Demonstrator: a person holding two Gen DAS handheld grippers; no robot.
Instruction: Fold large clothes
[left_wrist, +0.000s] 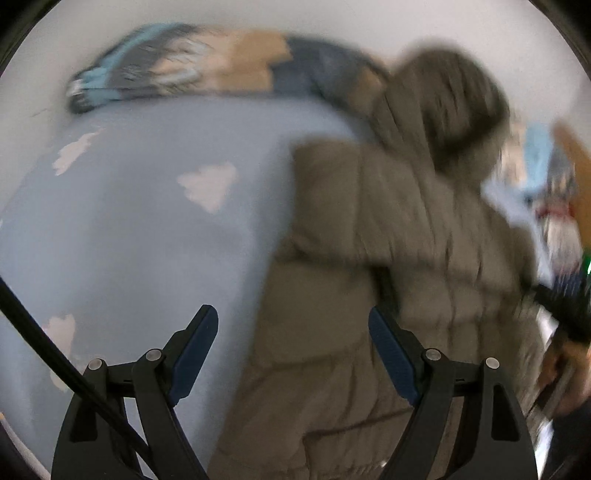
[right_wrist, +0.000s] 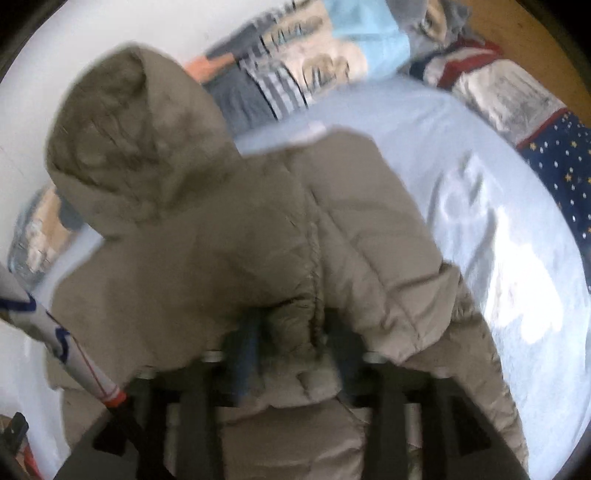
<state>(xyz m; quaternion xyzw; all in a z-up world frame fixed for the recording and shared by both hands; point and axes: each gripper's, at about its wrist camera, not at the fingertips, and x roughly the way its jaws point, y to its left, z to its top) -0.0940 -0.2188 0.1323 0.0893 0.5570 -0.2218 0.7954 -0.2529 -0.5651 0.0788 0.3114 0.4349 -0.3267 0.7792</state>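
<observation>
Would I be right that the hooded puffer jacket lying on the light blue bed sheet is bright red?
Not quite: the hooded puffer jacket is a dull brownish-grey, not bright red, as the right wrist view shows clearly. The rest holds: it has a hood and lies on the light blue bed sheet.

Your left gripper (left_wrist: 293, 332) hangs over the bed sheet (left_wrist: 147, 221), with the jacket's (left_wrist: 388, 240) left edge running up between its fingers: sheet to the left of that edge, jacket to the right. The jacket lies on the sheet, its hood (left_wrist: 443, 99) at the far end. Beyond the sheet's far edge a row of folded clothes (left_wrist: 184, 70) lies against the wall. In your right wrist view, a fold of the jacket (right_wrist: 258, 240) sits between the fingers of your right gripper (right_wrist: 295, 343); the hood (right_wrist: 122, 140) lies far left, bare sheet (right_wrist: 480, 221) to the right, more piled clothes (right_wrist: 314, 55) beyond.
</observation>
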